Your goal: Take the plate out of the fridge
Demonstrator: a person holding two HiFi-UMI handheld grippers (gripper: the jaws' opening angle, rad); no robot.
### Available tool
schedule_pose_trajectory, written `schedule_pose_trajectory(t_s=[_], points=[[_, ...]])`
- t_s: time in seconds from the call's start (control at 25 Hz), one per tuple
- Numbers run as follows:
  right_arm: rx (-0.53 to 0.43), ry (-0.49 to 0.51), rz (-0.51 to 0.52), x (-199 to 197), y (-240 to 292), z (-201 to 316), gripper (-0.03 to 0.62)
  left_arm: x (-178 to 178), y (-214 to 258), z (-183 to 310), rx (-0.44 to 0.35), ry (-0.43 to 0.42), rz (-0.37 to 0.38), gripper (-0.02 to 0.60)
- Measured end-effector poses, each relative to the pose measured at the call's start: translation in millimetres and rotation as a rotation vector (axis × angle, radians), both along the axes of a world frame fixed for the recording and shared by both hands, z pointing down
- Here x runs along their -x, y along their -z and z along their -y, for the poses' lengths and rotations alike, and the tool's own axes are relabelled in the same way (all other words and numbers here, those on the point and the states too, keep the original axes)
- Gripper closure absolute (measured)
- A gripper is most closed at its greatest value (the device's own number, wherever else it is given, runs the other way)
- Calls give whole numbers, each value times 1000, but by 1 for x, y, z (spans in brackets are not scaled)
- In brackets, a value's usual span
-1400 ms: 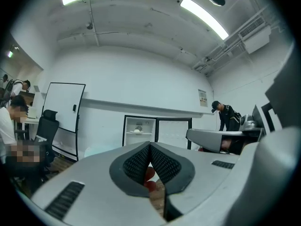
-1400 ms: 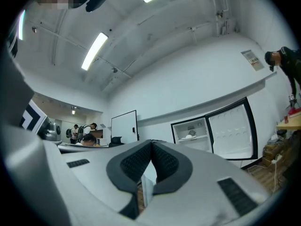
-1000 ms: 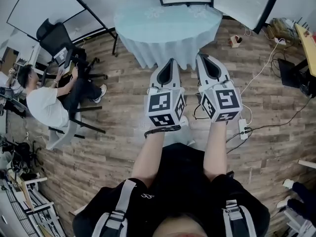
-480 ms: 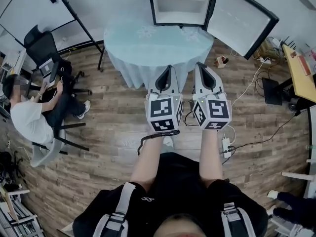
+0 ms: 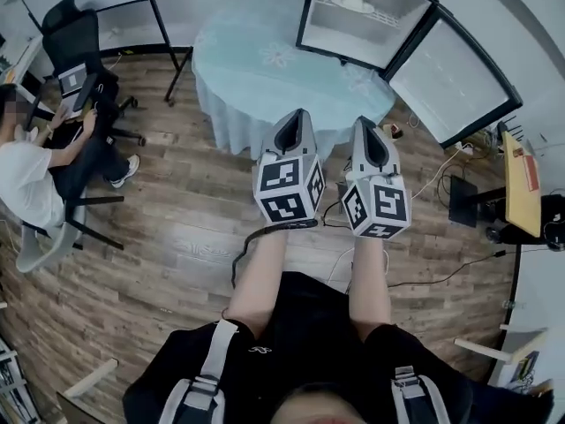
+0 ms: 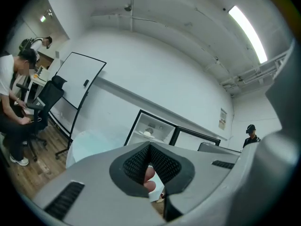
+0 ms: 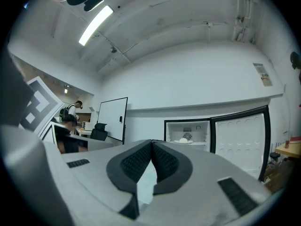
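The left gripper [image 5: 297, 115] and right gripper [image 5: 365, 124] are both clenched shut and empty, held level short of the tabletop's [image 5: 256, 60] near edge. They should open before reaching past its far edge into the open fridge [image 5: 366, 38]. There the plate [image 5: 351, 3] sits on a shelf, best pinched by its rim and kept flat.

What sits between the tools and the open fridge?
The round table with a pale cloth. Head view shows it ahead of the left tool and right tool, both shut, with the fridge at its far side.
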State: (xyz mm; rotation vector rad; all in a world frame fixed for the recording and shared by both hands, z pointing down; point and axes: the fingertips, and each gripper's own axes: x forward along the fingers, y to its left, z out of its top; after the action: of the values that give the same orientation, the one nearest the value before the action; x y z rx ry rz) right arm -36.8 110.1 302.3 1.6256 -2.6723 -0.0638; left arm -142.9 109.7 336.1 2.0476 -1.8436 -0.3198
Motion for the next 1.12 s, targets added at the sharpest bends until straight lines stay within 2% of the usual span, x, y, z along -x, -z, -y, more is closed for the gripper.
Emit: schedule_pose_trajectory(t_s=[0.16, 0.36, 0.44, 0.6, 0.68, 0.88, 1.12], points=[[6, 25, 1, 12, -1, 12, 592, 7, 1, 9, -6, -1, 1, 569], [-40, 58, 69, 24, 18, 22, 592, -3, 20, 17, -37, -44, 16, 569], [-63, 43, 88, 13, 27, 28, 592, -9, 27, 23, -51, -59, 21, 569], [-82, -72, 147, -44, 38, 45, 592, -26, 35, 39, -66, -84, 33, 569], [-98, -97, 177, -64, 45, 55, 592, -39, 43, 51, -95, -99, 35, 569], [-168, -57, 227, -75, 68, 92, 592, -55, 70, 93, -181, -91, 48, 569], [-157, -29, 240, -78, 66, 150, 592, -53, 63, 148, -172, -66, 26, 569]])
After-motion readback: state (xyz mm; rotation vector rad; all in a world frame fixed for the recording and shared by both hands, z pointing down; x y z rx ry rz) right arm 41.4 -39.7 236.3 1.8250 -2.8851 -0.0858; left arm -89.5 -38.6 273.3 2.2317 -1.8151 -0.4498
